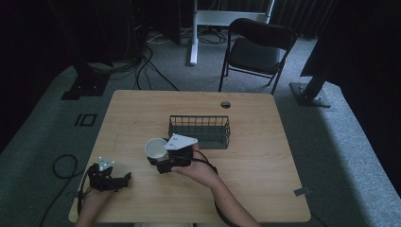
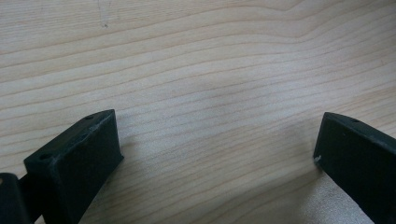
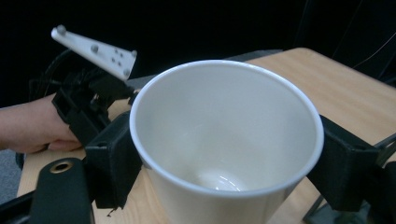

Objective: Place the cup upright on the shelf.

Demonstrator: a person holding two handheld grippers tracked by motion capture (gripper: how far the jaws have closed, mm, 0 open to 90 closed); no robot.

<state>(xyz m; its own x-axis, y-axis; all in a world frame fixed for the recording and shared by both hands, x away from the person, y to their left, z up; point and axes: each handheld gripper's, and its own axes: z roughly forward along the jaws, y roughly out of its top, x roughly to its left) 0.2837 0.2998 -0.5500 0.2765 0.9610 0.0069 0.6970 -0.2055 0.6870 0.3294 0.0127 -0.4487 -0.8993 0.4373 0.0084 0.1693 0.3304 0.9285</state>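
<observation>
A white paper cup (image 1: 155,147) stands upright and empty near the middle of the wooden table (image 1: 255,175), just left of a dark wire basket (image 1: 199,131). My right gripper (image 1: 157,155) is shut on the cup. In the right gripper view its two black jaws press the cup (image 3: 224,135) from both sides, with the right gripper (image 3: 227,163) at the cup's lower body. At the table's front left corner my left gripper (image 1: 122,178) rests low, and in its own view the left gripper (image 2: 217,154) stands open over bare wood.
The basket is empty and lies close to the right of the cup. A round cable hole (image 1: 225,104) is in the table's far edge. A black folding chair (image 1: 257,47) stands beyond the table. The left gripper (image 3: 88,107) sits behind the cup.
</observation>
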